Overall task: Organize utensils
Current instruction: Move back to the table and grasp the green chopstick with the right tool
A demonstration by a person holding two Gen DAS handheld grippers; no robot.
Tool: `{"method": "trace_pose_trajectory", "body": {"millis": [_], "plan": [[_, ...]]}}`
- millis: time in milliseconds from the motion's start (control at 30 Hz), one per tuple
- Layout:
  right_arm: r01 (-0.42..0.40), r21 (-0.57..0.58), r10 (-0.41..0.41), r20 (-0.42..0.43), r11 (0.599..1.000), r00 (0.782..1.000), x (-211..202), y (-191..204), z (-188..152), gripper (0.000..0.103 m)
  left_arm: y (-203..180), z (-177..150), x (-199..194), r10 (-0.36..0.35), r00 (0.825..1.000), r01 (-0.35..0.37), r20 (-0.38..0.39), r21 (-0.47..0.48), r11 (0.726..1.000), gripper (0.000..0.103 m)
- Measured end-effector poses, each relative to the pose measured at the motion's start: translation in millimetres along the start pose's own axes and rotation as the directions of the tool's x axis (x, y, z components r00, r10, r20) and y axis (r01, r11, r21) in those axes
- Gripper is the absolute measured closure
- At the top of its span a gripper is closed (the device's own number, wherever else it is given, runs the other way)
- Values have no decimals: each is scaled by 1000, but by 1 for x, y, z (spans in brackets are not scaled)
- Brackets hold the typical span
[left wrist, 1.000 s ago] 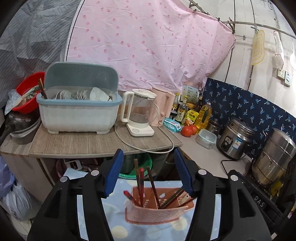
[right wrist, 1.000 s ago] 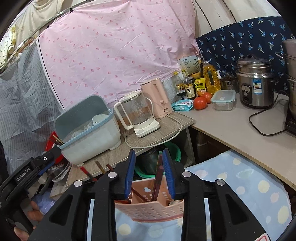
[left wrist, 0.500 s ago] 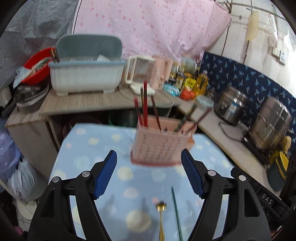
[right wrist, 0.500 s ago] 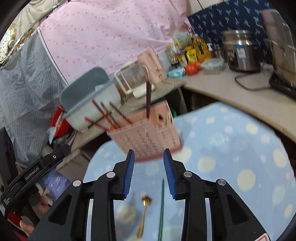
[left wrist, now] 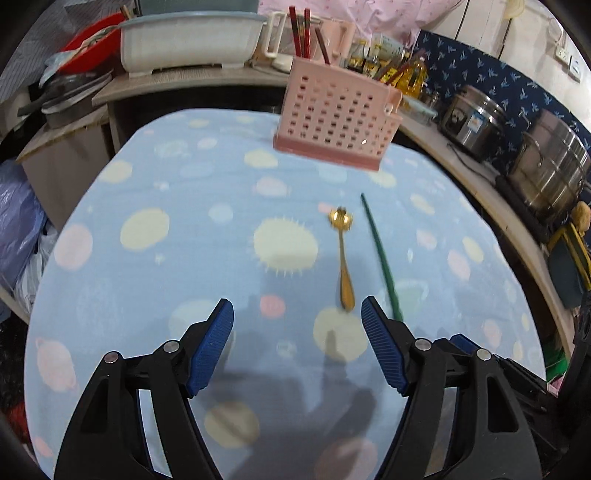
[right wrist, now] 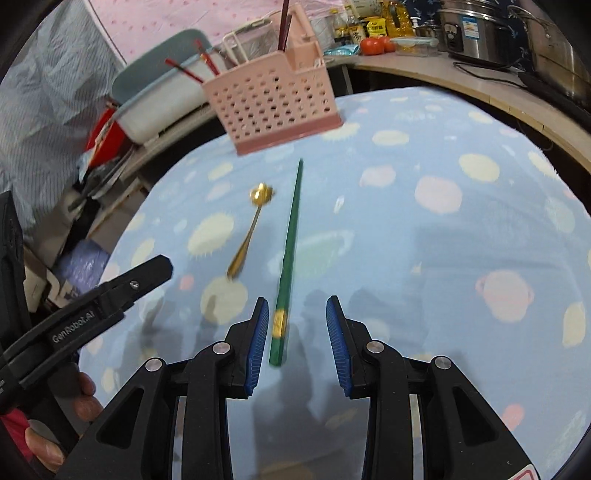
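A gold spoon (left wrist: 343, 254) (right wrist: 249, 232) and a green chopstick (left wrist: 380, 254) (right wrist: 290, 254) lie side by side on the blue dotted cloth (left wrist: 177, 229). Beyond them stands a pink perforated utensil holder (left wrist: 338, 114) (right wrist: 273, 99) with red chopsticks (left wrist: 301, 33) in it. My left gripper (left wrist: 297, 314) is open, with nothing between its fingers; the spoon's handle end lies just ahead of its right finger. My right gripper (right wrist: 297, 314) is open above the chopstick's near end, which shows between the fingers close to the left pad, untouched.
Behind the cloth-covered table a counter carries a dish tub (left wrist: 188, 37), a kettle, bottles, tomatoes (right wrist: 373, 46) and steel cookers (left wrist: 476, 122). A hand (right wrist: 74, 413) holding the left gripper shows at the lower left of the right wrist view.
Both grippers have dropped and tilted down toward the cloth. The holder has slid up in view; spoon and chopstick have come into sight close ahead. The left jaws stand wider than a second ago.
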State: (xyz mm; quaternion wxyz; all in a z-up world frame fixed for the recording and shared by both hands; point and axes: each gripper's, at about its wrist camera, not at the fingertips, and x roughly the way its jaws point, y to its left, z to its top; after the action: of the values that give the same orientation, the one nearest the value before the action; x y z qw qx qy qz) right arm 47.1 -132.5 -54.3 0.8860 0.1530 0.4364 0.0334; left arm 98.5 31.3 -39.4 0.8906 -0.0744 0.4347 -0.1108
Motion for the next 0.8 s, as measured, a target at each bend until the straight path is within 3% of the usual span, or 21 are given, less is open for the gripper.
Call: {"method": "trace_pose_trajectory", "body": {"millis": [233,600,800], "plan": [[30,-77,-29,6,997,1000,5,15,-18,71,0,-27,7,85,996,-85,4,57,995,35],[68,-123,-67,14,990,998,17,23,-20,71,0,-34,11,102,995,-102,-2,62,993,35],[81,-114,-80,19,990,997,17,21,-20,78,0,-34,13,95,995,-94,-3,70,993,32]]}}
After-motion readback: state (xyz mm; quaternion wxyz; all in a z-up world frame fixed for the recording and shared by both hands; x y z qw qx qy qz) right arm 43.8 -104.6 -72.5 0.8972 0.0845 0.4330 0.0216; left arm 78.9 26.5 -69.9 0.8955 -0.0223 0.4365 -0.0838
